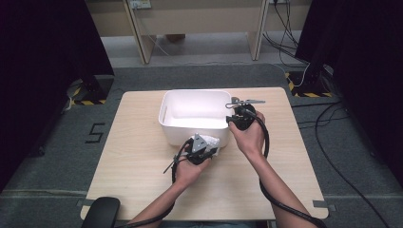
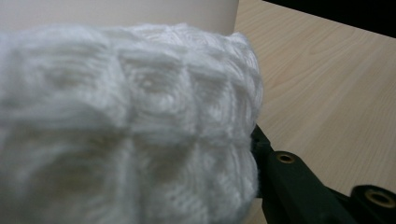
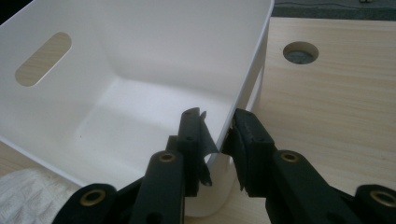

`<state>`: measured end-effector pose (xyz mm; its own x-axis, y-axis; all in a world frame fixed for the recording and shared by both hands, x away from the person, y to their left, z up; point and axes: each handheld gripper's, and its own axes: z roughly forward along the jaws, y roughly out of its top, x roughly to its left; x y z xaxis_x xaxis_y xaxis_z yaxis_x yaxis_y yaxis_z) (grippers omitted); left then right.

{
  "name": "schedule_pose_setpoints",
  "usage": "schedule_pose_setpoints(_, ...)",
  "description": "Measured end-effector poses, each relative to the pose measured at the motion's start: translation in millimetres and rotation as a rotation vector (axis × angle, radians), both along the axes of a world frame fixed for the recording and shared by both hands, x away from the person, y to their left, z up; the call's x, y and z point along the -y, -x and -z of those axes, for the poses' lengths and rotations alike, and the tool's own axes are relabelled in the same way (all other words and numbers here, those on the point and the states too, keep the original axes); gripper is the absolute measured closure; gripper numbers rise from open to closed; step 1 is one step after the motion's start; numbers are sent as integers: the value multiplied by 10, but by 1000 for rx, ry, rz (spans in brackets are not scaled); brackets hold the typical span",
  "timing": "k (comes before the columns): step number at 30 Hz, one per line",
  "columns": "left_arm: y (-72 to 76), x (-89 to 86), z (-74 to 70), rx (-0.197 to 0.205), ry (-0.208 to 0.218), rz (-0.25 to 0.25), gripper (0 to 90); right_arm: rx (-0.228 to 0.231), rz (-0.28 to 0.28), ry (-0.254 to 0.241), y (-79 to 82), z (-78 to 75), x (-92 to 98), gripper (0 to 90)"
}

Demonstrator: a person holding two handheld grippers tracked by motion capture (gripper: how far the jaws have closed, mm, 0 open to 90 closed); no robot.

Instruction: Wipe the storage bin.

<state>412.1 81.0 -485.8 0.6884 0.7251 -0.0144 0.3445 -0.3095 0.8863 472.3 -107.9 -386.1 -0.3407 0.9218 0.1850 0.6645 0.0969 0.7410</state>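
Note:
A white plastic bin stands at the middle of the wooden table. Just in front of its near right corner, my left gripper is shut on a white knitted cloth. In the left gripper view the cloth bulges large, with one black finger at its right edge; the other finger is hidden behind it. My right gripper is shut on the bin's right wall near the near corner. In the right gripper view its jaws straddle that wall, one inside the bin and one outside.
A round cable hole sits in the tabletop right of the bin. The cloth shows below the bin's near wall. Dark partitions stand at both sides, cables lie on the floor at the right, and a black rounded object sits at the table's near left corner.

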Motion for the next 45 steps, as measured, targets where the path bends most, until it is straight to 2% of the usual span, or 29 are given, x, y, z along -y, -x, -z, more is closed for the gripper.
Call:
schedule_pose_setpoints(17,32,-7,-215,41,39,3,748,0,-1,-1,-3,0,5,740)
schedule_pose_setpoints(30,38,-13,-279,52,52,3,747,2,1,-1,0,2,3,740)
schedule_pose_setpoints(45,36,48,-333,61,45,16,747,2,1,0,1,2,2,740)
